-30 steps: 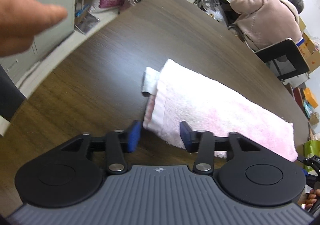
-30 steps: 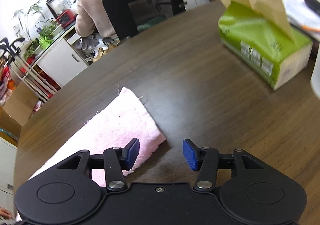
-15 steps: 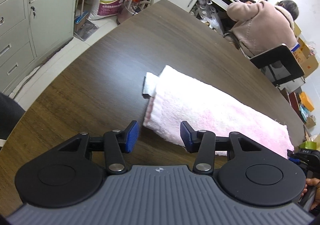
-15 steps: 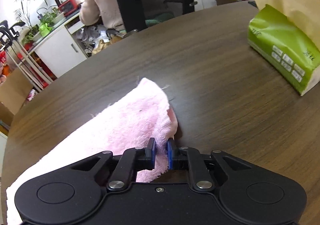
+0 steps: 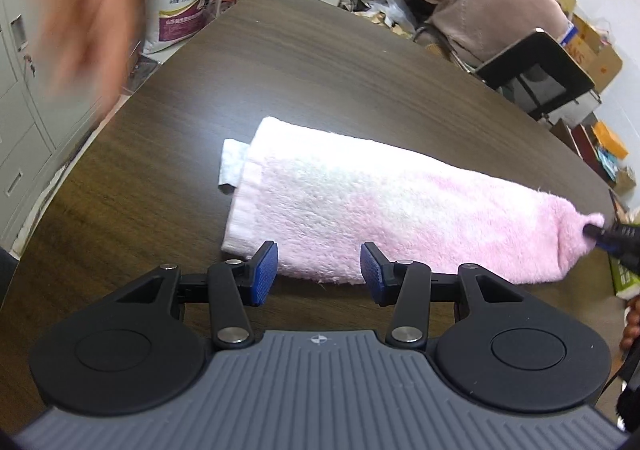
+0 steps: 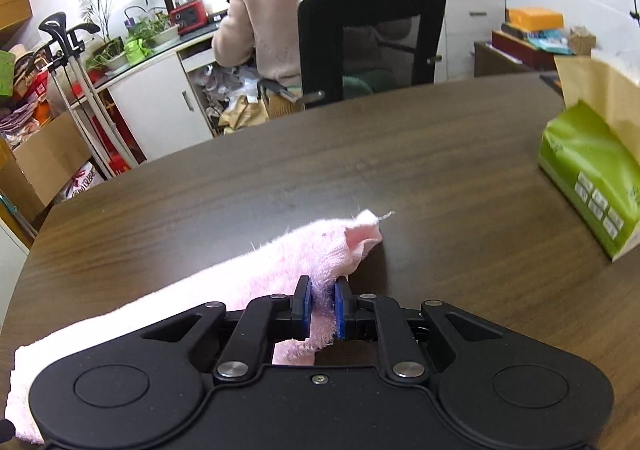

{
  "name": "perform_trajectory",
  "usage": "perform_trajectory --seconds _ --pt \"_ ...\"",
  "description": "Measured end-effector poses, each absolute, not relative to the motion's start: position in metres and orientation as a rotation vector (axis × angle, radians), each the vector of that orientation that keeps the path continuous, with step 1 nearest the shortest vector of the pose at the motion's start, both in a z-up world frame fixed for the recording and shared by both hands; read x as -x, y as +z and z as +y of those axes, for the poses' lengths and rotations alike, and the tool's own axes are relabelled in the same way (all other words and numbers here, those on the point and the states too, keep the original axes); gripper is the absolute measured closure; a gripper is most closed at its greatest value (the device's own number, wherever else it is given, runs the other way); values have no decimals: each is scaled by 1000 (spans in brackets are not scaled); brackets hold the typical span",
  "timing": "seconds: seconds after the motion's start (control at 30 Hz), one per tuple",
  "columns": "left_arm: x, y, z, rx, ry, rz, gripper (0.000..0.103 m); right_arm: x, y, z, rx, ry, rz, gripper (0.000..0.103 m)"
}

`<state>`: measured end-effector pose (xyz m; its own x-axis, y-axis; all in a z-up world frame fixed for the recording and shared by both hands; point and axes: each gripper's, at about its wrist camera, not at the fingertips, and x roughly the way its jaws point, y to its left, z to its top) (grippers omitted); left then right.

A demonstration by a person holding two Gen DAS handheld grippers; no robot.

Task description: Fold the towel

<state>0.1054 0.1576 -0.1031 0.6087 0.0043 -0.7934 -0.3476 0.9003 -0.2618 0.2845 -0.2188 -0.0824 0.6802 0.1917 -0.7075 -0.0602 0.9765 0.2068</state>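
A pink towel [image 5: 360,205], folded into a long strip, lies on the dark wooden table [image 5: 304,65]. A white tag [image 5: 232,165] sticks out at its left end. My left gripper [image 5: 319,270] is open and empty, its blue pads at the towel's near edge close to the left end. My right gripper [image 6: 322,308] is shut on the towel's right end [image 6: 320,250] and lifts that corner slightly. The right gripper's tip [image 5: 600,234] shows at the right of the left wrist view, pinching the towel.
A green tissue pack [image 6: 592,177] with a brown paper bag stands on the table at the right. A person in a pink coat [image 6: 296,5] sits on a black chair [image 6: 372,41] beyond the table. A blurred hand [image 5: 76,9] hovers at upper left.
My right gripper has closed on the towel's right end and raised it a little. My left gripper has shifted right along the near edge. A blurred hand has come back into the left view.
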Motion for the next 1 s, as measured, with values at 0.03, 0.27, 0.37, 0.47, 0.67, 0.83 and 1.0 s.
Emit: perform_trajectory --seconds 0.03,0.27,0.37,0.47,0.67,0.83,1.0 --pt "-106 -103 157 410 208 899 59 -284 -79 -217 -167 151 800 92" --pt "-102 -105 129 294 159 944 60 -274 -52 -193 -116 261 733 92" --pt "-116 -69 111 240 66 887 59 -271 -42 -178 -109 314 719 92" --pt "-138 -31 92 193 -4 821 55 -270 -35 -167 -110 341 706 92" --pt "-202 33 52 186 -93 683 48 -274 -27 -171 -139 331 702 92" --pt "-244 21 -4 164 -194 743 46 -285 -32 -201 -167 300 726 92" --pt "-278 -1 -46 142 -244 816 46 -295 -44 -228 -183 281 762 92"
